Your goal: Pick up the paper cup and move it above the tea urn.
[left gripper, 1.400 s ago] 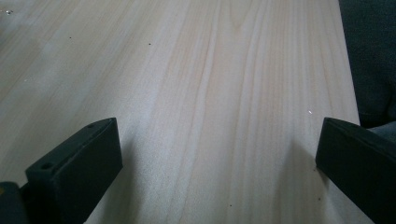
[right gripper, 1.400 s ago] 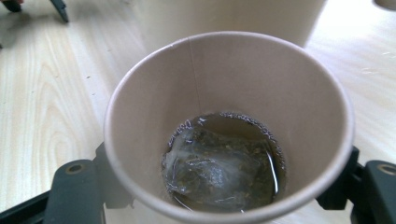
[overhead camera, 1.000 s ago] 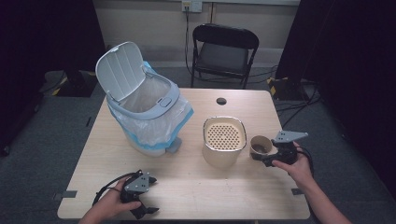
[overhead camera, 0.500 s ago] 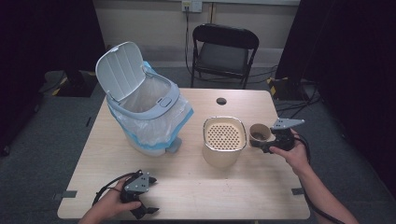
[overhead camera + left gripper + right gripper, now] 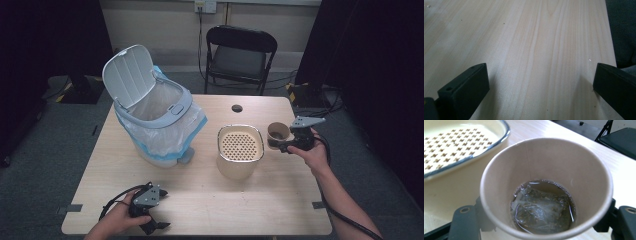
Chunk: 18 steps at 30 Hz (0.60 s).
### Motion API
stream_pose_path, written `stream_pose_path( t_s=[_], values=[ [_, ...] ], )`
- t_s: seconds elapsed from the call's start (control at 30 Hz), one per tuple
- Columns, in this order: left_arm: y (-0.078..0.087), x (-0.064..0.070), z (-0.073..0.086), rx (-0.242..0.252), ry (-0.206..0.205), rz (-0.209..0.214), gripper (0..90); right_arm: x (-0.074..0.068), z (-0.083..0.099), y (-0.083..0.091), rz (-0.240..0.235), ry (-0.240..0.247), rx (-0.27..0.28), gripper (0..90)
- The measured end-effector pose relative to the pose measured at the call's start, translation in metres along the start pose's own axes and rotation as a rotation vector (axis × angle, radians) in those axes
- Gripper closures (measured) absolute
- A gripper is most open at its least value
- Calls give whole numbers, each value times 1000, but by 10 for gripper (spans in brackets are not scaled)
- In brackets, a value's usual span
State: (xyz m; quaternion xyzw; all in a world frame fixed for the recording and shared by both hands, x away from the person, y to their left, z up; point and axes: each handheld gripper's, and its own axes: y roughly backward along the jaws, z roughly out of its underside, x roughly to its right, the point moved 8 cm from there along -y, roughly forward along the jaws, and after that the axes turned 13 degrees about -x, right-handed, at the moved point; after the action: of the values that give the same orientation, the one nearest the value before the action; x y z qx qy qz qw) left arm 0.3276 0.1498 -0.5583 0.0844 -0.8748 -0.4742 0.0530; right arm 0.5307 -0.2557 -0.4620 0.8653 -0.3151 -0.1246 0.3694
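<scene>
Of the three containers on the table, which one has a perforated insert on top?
The cream container in the middle, its strainer insert full of small holes. The lidded trash bin holds a plastic liner; the paper cup holds a tea bag in liquid.

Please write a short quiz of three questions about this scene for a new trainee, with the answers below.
1. True or false: the bin has its lid shut.
2. What lies in the cup? A) a spoon B) a tea bag in liquid C) nothing
3. Fill in: the left gripper is open above the bare ____.

Key
1. False: the lid stands open.
2. B. The right gripper holds the cup beside the strainer pot.
3. Table.
</scene>
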Motion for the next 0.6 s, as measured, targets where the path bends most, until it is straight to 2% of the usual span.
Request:
stream_pose_path(
  t_s=[0.6],
  values=[
    [0, 0, 0, 2, 1, 0, 0, 15, -33, -7, 29, 14, 8, 263]
  ],
)
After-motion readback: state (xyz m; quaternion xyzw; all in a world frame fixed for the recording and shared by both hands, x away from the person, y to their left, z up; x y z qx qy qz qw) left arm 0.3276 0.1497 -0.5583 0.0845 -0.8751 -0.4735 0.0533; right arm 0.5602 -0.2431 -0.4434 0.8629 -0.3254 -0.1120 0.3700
